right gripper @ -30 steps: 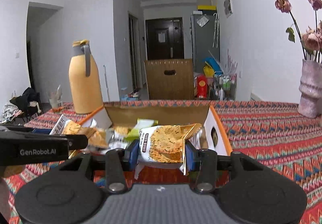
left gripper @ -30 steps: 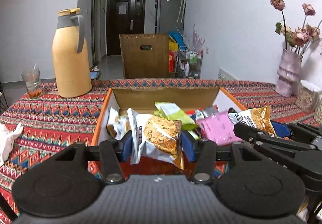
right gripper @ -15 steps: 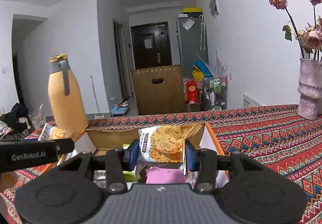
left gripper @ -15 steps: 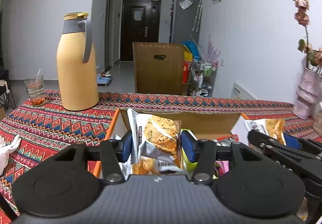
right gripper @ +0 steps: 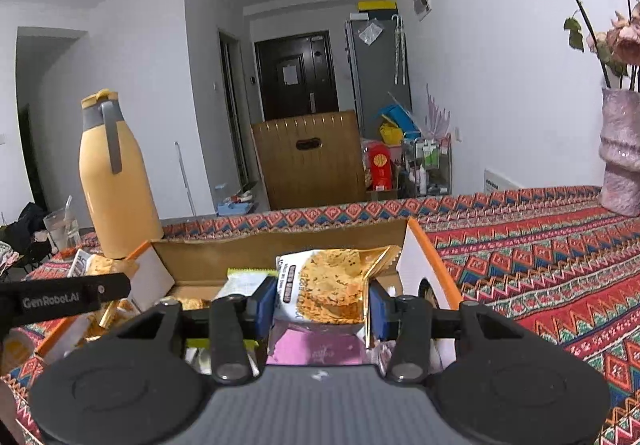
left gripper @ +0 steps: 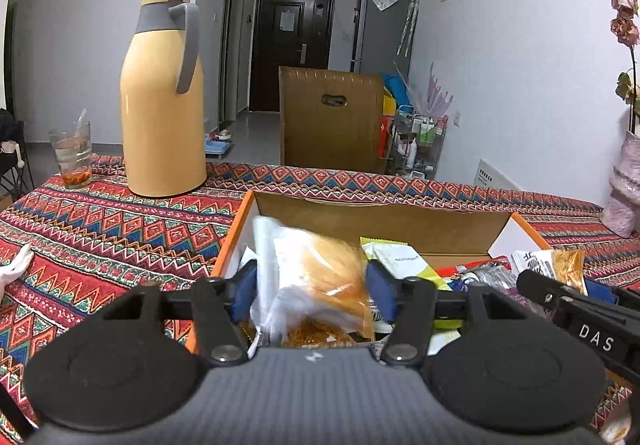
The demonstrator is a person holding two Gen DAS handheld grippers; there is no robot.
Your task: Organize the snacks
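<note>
The left hand-held gripper (left gripper: 311, 287) has its blue pads either side of a crinkly white-and-orange snack packet (left gripper: 316, 277), which is motion-blurred, so whether the pads are pressing it cannot be told. It hangs over the left end of the open cardboard box (left gripper: 380, 217). The right hand-held gripper (right gripper: 322, 305) is clamped on a glossy foil cracker packet (right gripper: 328, 291), white at one side and gold at the other, held over the right end of the same box (right gripper: 280, 245). Beneath it lies a flat pink packet (right gripper: 320, 349), partly hidden by the gripper body; a pale green wrapper (left gripper: 400, 257) lies in the box too. The box sits on a tabletop (left gripper: 100, 229) under a woven red zigzag cloth. Left of the box stand a smooth yellow thermos (left gripper: 162, 97) and a drinking glass (left gripper: 74, 153). Right of it, a rough pink vase (right gripper: 622, 153) holds dried flowers, cut off at the frame edge.
</note>
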